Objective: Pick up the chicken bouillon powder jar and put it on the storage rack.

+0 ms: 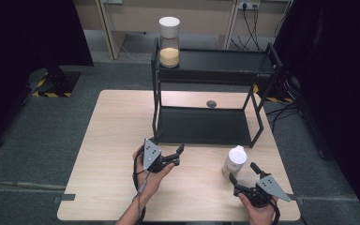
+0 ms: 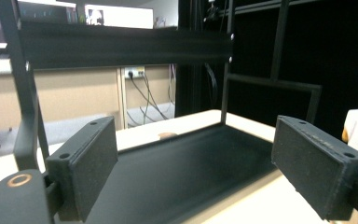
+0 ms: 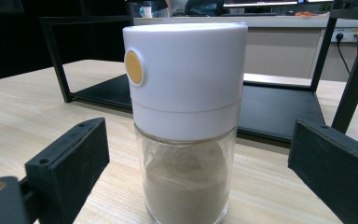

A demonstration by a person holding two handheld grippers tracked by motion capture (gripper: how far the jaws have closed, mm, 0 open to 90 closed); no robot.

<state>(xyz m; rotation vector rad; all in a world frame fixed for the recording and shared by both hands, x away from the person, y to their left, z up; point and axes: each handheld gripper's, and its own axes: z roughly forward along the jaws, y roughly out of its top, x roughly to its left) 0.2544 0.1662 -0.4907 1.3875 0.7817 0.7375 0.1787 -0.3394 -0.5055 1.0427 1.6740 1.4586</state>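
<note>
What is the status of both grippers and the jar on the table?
Left hand-held gripper open, empty, facing the rack. Right hand-held gripper open, jaws either side of the jar, not touching. Jar upright on the table; nothing in the way.

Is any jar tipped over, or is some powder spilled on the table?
Nothing stands out. The jar between the open jaws of the right hand-held gripper stands upright, lid on. The jar on the top shelf is upright too. No powder shows on the table.
</note>
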